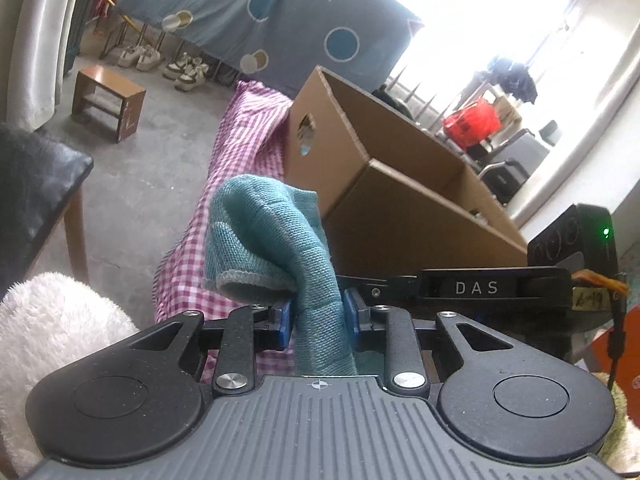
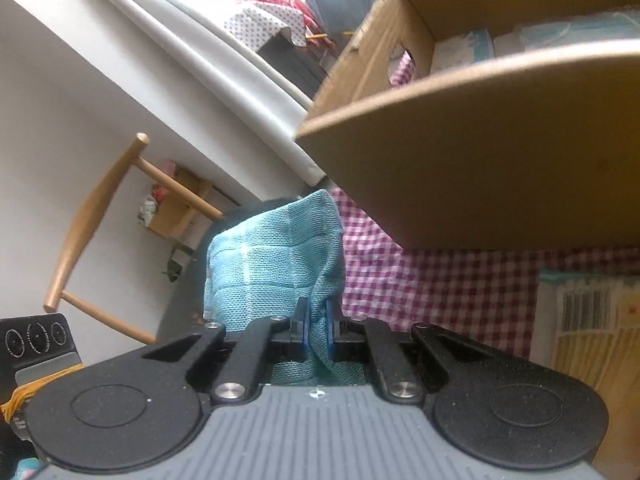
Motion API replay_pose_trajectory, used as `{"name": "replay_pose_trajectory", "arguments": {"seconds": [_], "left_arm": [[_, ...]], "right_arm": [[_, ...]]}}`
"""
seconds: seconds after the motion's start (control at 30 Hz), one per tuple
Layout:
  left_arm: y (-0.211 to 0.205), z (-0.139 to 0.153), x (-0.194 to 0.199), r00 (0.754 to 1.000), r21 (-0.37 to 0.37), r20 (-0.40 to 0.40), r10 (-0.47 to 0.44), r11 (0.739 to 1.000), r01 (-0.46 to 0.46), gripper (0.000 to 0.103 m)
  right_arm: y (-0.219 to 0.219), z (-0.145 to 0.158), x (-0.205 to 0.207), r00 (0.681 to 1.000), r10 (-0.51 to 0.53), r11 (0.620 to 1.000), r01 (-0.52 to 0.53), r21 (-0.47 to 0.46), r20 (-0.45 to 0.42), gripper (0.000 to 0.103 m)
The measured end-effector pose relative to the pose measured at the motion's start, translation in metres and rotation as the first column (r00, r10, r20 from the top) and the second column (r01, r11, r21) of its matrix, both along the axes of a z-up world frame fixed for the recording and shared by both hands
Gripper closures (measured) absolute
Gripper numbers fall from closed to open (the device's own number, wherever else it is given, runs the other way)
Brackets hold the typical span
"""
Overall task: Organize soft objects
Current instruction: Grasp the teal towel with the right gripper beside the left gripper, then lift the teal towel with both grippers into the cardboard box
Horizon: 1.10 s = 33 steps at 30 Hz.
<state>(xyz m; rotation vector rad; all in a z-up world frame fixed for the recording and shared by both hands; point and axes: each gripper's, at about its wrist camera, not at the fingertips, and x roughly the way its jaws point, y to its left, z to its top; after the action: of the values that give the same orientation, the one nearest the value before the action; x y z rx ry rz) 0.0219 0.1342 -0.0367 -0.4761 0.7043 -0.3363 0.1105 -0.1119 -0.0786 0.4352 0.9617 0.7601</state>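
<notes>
Teal woven cloth [image 1: 276, 236] is pinched at both ends: our left gripper [image 1: 316, 316] has its blue pads clamped on one bunched fold, right gripper [image 2: 316, 326] likewise clamped on another part of the same cloth [image 2: 276, 256], so it's held up off the table between the two. It sits just in front of the open cardboard box [image 1: 400, 200], above the pink-white checked tablecloth [image 1: 244, 136]. Periphery: white fluffy item [image 1: 52, 320] at lower left in left view, barcoded package [image 2: 588, 320] on the tablecloth [image 2: 440, 280] at right in right view, wooden chair [image 2: 100, 216] bkgd.
</notes>
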Motion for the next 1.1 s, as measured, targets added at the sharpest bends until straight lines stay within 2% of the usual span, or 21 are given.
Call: {"name": "replay_pose_trajectory", "arguments": {"seconds": [0.1, 0.3, 0.43, 0.6, 0.73, 0.87, 1.1], "left_arm": [[-0.001, 0.02, -0.006, 0.999, -0.008, 0.045, -0.007, 1.0, 0.007, 0.078], [-0.005, 0.071, -0.006, 0.984, -0.013, 0.177, -0.037, 0.999, 0.04, 0.078], [-0.015, 0.101, 0.017, 0.967, -0.03, 0.242, -0.08, 0.995, 0.09, 0.078], [-0.046, 0.128, 0.066, 0.937, -0.033, 0.31, -0.164, 0.983, 0.183, 0.078], [-0.084, 0.131, 0.111, 0.923, -0.055, 0.289, -0.254, 0.958, 0.28, 0.078], [-0.128, 0.117, 0.158, 0.918, -0.084, 0.225, -0.328, 0.932, 0.353, 0.078], [-0.185, 0.085, 0.213, 0.913, -0.148, 0.097, -0.396, 0.901, 0.407, 0.078]], "right_arm": [[-0.004, 0.015, -0.009, 1.0, 0.001, 1.0, -0.001, 0.03, 0.025, 0.094], [-0.019, 0.069, -0.022, 0.99, -0.013, 0.995, 0.0, 0.096, 0.141, 0.094], [-0.036, 0.103, -0.018, 0.976, -0.056, 0.99, 0.027, 0.139, 0.212, 0.094], [-0.063, 0.134, 0.005, 0.96, -0.113, 0.984, 0.072, 0.163, 0.258, 0.094], [-0.088, 0.141, 0.036, 0.955, -0.165, 0.981, 0.134, 0.139, 0.247, 0.094], [-0.119, 0.131, 0.069, 0.961, -0.207, 0.975, 0.188, 0.116, 0.185, 0.095], [-0.165, 0.105, 0.121, 0.97, -0.23, 0.973, 0.231, -0.006, 0.077, 0.095]]}}
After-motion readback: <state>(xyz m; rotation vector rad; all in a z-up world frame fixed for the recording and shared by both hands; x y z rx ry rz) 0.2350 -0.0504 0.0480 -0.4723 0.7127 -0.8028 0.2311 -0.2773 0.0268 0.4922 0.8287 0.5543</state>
